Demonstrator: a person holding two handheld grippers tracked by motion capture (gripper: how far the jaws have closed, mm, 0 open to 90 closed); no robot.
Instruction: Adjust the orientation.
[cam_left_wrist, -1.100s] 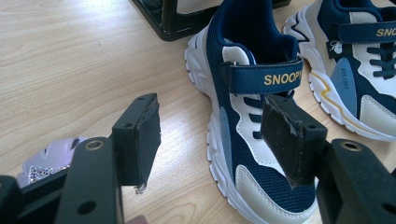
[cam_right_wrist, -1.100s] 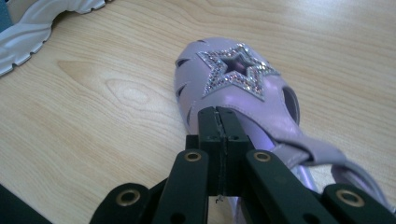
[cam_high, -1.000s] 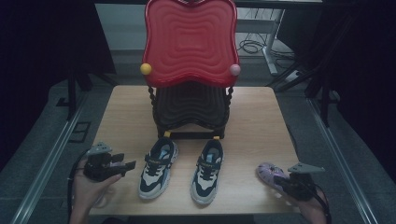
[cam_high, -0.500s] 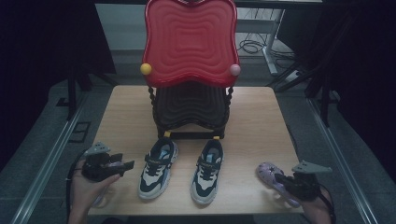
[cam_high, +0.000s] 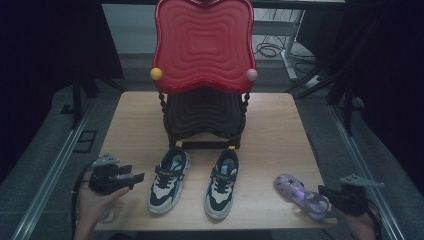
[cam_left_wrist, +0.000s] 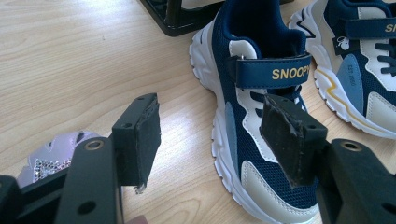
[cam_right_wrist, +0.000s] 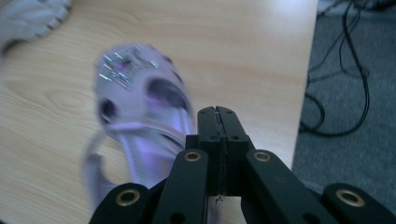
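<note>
Here our right gripper (cam_right_wrist: 217, 112) has its jaws pressed together with nothing between them, just beside the heel of the lilac sandal (cam_right_wrist: 140, 116), which lies near the table's (cam_high: 280, 130) right front corner. Our left gripper (cam_left_wrist: 210, 135) stands wide open, empty, aimed at the near sneaker (cam_left_wrist: 261, 140); a second lilac sandal (cam_left_wrist: 56, 156) peeks in beside its jaw. The two sneakers sit side by side before the black rack (cam_high: 205, 117) under the red panel (cam_high: 202, 45). We judge the tidying barely begun: no shoe is lifted or stowed yet. The right gripper view is blurred, so whether the jaws touch the sandal's strap we cannot tell.
</note>
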